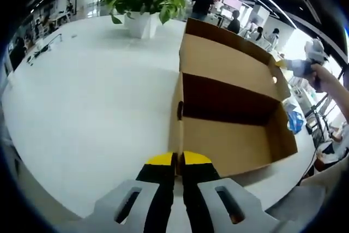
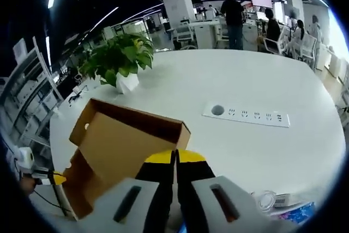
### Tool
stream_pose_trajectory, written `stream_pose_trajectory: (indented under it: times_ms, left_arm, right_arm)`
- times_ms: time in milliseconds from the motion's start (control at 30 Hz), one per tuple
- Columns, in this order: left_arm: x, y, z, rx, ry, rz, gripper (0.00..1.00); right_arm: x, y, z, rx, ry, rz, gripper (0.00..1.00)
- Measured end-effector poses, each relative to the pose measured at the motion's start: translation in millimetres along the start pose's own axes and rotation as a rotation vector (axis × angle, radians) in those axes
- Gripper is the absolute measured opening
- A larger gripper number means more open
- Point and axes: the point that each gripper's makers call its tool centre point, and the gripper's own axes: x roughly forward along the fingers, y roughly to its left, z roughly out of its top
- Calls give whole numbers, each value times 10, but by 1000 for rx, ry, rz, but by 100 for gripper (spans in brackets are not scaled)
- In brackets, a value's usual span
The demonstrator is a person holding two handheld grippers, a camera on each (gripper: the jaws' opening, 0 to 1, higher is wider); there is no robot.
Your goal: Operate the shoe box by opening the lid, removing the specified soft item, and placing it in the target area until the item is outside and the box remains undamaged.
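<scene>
In the left gripper view, our left claw (image 1: pixel 178 159) has its jaws pressed narrow against the near wall of the shoe box (image 1: pixel 229 102), which stands open on the white surface (image 1: pixel 92 107) with its lid (image 1: pixel 226 61) folded back. A potted plant (image 1: pixel 144 1) stands beyond it. In the right gripper view, the plant (image 2: pixel 117 58) sits far left, the box (image 2: pixel 117 145) near it. Our right claw (image 2: pixel 175 159) is closed, nothing visibly between its jaws. A power strip panel (image 2: pixel 246 115) lies to the right, and plastic-wrapped items (image 2: pixel 283 205) lie by the near edge.
</scene>
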Motion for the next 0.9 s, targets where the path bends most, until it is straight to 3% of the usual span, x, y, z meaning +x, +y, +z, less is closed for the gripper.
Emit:
stream_pose_trajectory:
  times_ms: [467, 900]
  left_arm:
    - [-12, -26, 5, 10, -2, -6, 0]
    - [-16, -29, 11, 13, 1, -12, 0]
  right_arm:
    - [-272, 125, 92, -11, -59, 17, 0]
    - [-548, 257, 72, -11, -103, 40, 0]
